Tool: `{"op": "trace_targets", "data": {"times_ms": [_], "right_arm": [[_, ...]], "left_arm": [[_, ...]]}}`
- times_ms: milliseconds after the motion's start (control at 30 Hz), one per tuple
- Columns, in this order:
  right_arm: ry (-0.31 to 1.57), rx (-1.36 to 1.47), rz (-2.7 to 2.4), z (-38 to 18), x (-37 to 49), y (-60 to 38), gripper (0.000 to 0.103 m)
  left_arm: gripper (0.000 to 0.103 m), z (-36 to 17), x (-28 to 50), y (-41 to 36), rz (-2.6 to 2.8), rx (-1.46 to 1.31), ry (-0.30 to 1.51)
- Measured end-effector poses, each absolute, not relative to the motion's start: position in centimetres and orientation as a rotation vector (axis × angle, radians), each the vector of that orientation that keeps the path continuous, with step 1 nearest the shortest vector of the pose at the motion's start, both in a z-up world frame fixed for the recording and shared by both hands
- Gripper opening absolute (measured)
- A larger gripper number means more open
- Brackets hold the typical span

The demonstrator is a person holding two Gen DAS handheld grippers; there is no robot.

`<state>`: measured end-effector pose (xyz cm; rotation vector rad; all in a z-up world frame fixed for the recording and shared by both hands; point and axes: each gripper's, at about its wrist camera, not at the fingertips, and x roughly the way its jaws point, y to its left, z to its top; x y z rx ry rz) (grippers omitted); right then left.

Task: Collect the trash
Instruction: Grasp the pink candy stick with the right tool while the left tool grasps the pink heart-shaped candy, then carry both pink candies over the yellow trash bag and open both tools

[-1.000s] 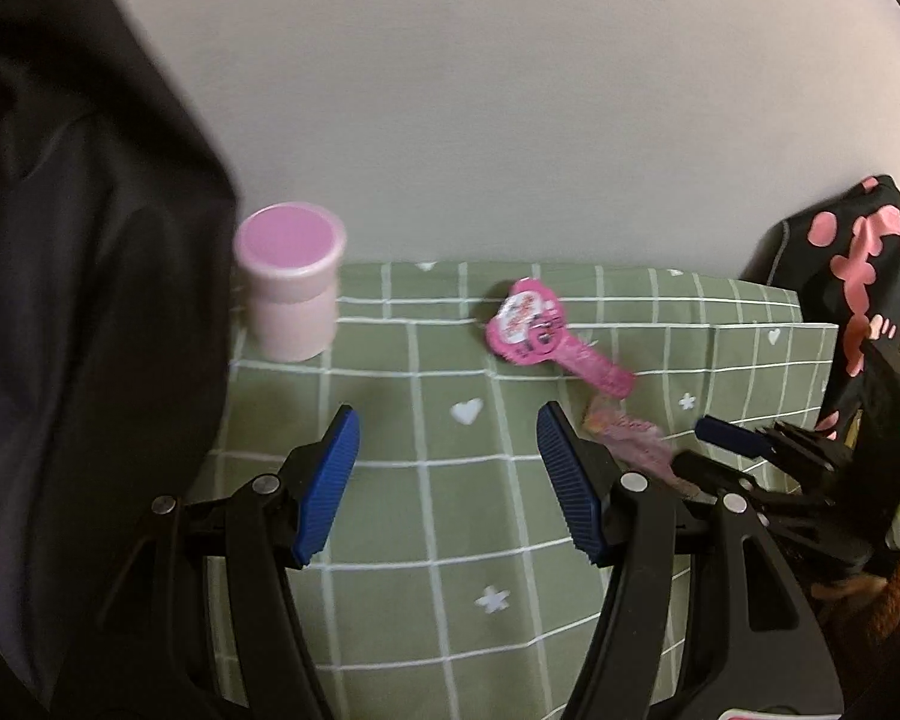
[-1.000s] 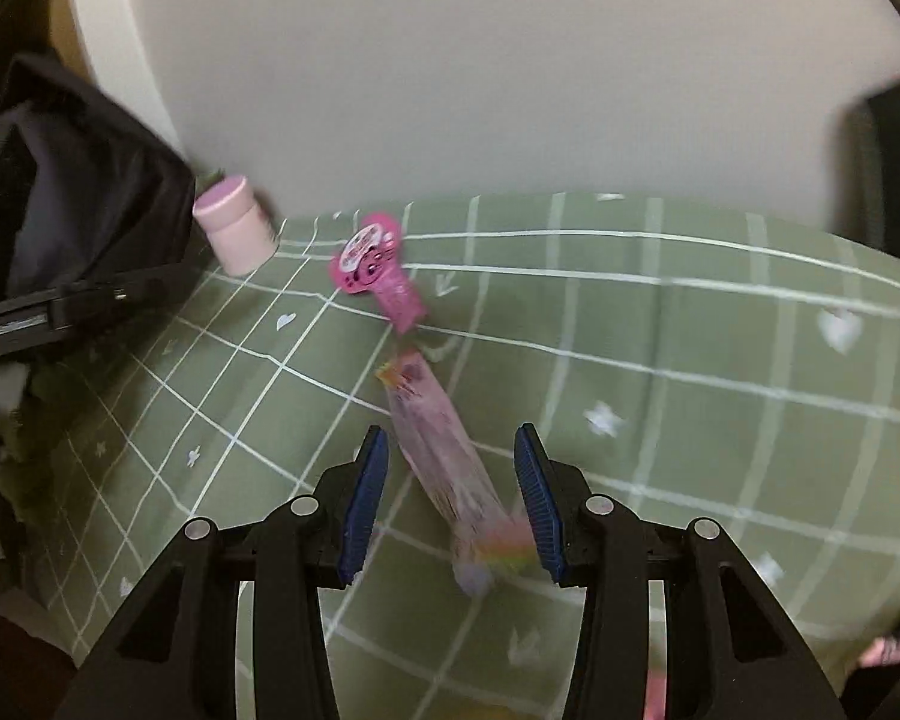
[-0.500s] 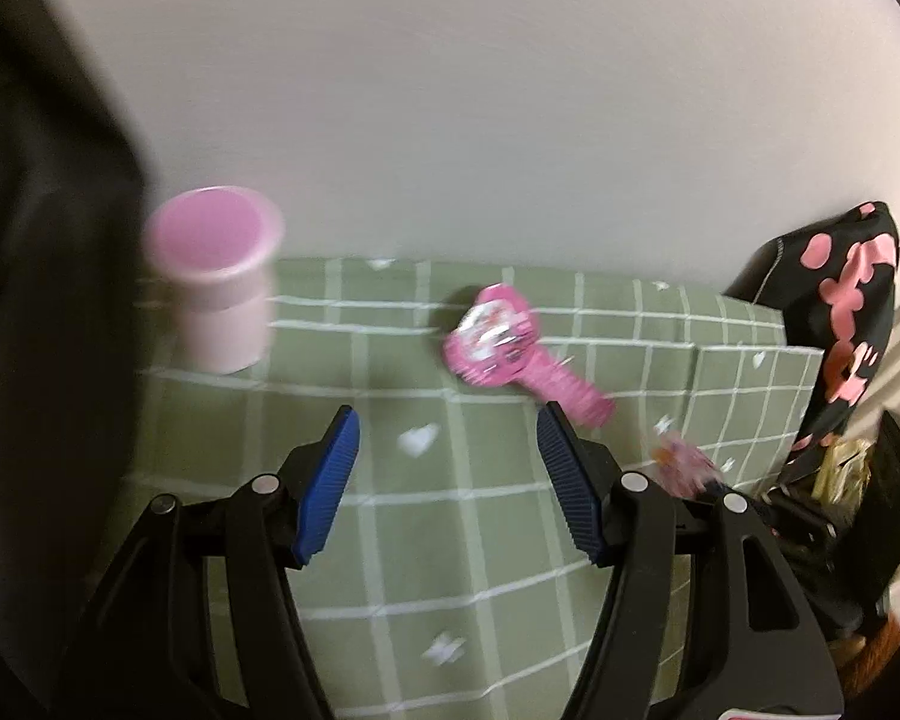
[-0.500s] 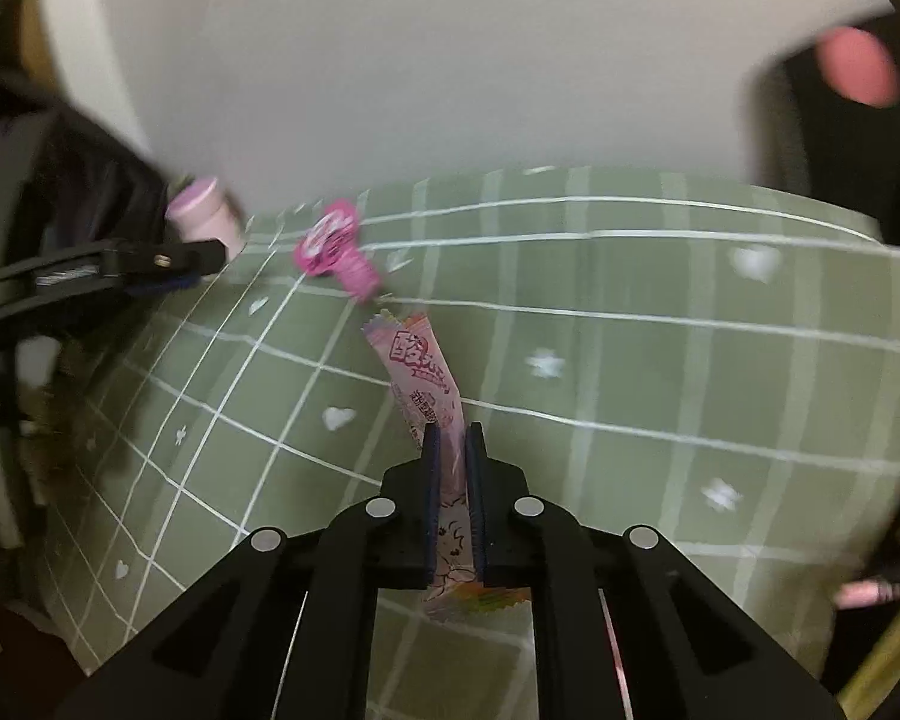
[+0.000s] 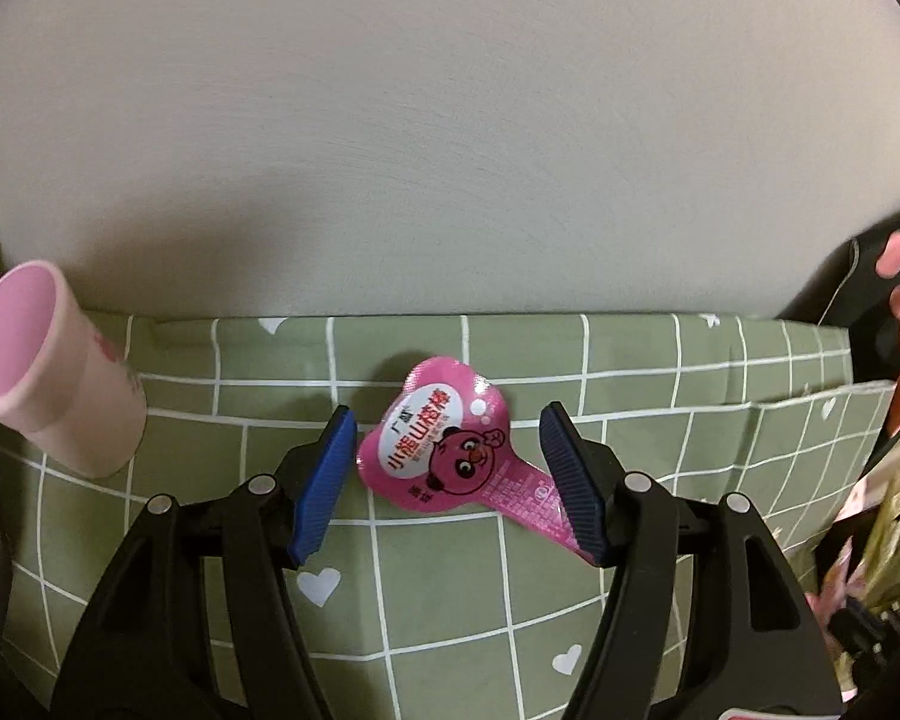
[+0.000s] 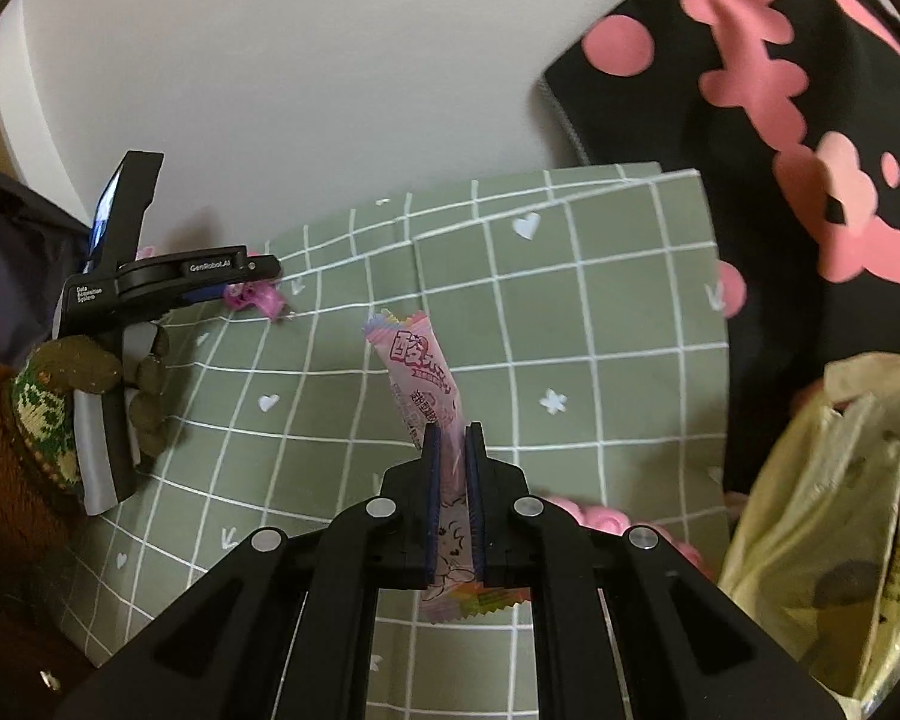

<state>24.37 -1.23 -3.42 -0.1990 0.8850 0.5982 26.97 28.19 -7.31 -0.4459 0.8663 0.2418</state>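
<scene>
At the far left a pink cup [image 5: 48,372] stands on the green checked cloth [image 5: 450,600] of the table. Next, the left gripper [image 5: 447,480] hovers with jaws apart, straddling the pink bear-shaped wrapper [image 5: 444,450] lying flat; light, crinkly film, best pinched across its narrow tail. Further right, the right gripper [image 6: 452,504] has clamped the long pale sweet wrapper [image 6: 420,372], flimsy and slippery, near a yellowish plastic bag [image 6: 810,510].
</scene>
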Motion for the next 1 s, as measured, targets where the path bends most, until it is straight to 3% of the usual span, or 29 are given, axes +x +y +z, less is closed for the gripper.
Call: {"op": "trace_targets", "data": {"times_ms": [67,1000], "right_arm": [[0.891,-0.187,0.583,-3.6,24.7,-1.4,0.009],[0.828,-0.160,0.555,-1.7,24.8,-2.4,0.009]], "left_arm": [[0.047,-7.6,27.3,27.9,0.224,-0.446,0.892],[0.047,-0.6,20.7,24.6,0.123,-0.374,0.805]]}}
